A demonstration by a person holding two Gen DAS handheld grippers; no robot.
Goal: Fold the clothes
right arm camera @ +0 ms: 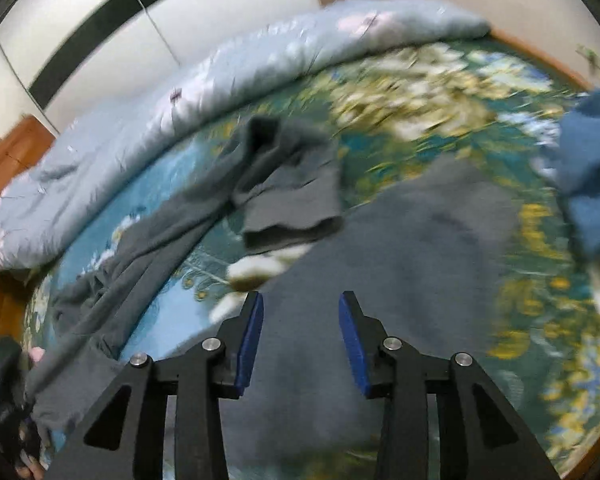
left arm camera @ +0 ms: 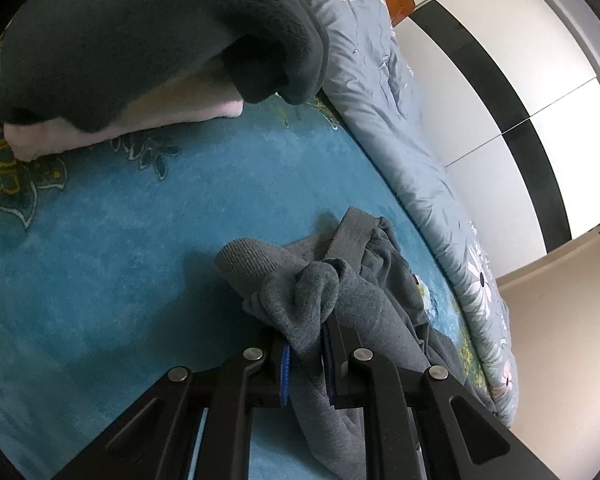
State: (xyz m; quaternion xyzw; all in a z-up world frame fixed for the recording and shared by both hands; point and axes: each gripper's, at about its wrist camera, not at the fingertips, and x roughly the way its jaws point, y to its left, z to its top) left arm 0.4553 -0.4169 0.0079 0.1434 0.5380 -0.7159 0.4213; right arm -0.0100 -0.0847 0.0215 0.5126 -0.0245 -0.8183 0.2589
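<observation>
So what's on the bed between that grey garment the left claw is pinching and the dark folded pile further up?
Nothing: in the left wrist view only bare blue bedspread stretches between the grey garment in the left gripper and the dark folded pile.

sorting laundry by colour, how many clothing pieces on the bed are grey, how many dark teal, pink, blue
grey: 1, the grey garment, pinched in the left gripper fingers
dark teal: 1, the dark fleece
pink: 1, the pink item under the fleece
blue: 1, the blue cloth
total: 4
</observation>
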